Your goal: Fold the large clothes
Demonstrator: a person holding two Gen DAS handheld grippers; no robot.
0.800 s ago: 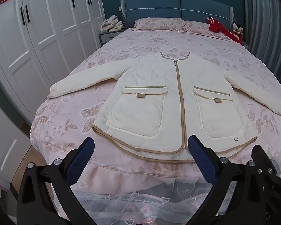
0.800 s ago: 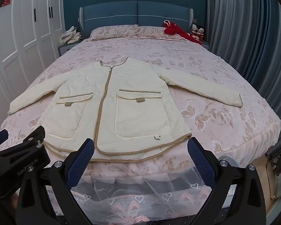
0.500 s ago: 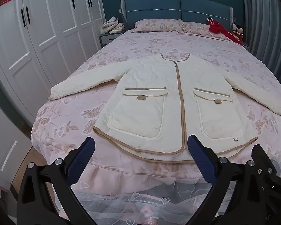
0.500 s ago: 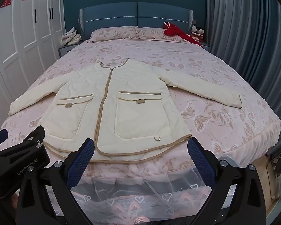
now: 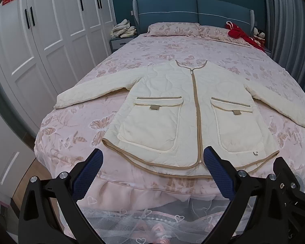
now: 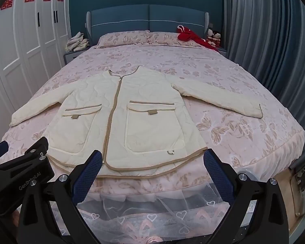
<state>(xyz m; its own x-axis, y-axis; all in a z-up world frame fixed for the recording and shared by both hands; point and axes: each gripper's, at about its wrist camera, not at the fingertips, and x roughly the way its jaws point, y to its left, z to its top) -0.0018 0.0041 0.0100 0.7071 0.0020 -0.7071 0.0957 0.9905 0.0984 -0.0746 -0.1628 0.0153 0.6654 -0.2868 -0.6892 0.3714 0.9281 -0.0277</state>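
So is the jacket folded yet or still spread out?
Spread out. The jacket lies flat on the bed, zipped, both sleeves stretched sideways.

1. The bed (image 5: 75,142) foot edge lies open to both hand-held grippers; only its lace skirt (image 6: 152,213) hangs below.
2. The jacket (image 5: 172,111) covers mid-bed, hem at 6 o'clock along the foot edge, sleeves spread toward 9 and 3.
3. Bare quilt around the jacket leaves room at 12 o'clock up to the pillows (image 6: 124,37).
4. The wardrobe (image 5: 40,50) walls the 9 o'clock side, with a narrow floor strip between it and the bed.
5. A curtain (image 6: 274,50) closes in at 3 o'clock.
6. Red cloth (image 6: 191,36) and dolls (image 6: 213,36) crowd the 1 o'clock corner; a nightstand (image 5: 120,41) with piled cloth blocks 11.
7. The left hand-held gripper (image 5: 152,162) and right hand-held gripper (image 6: 152,162) sit side by side, close together, jaws wide.
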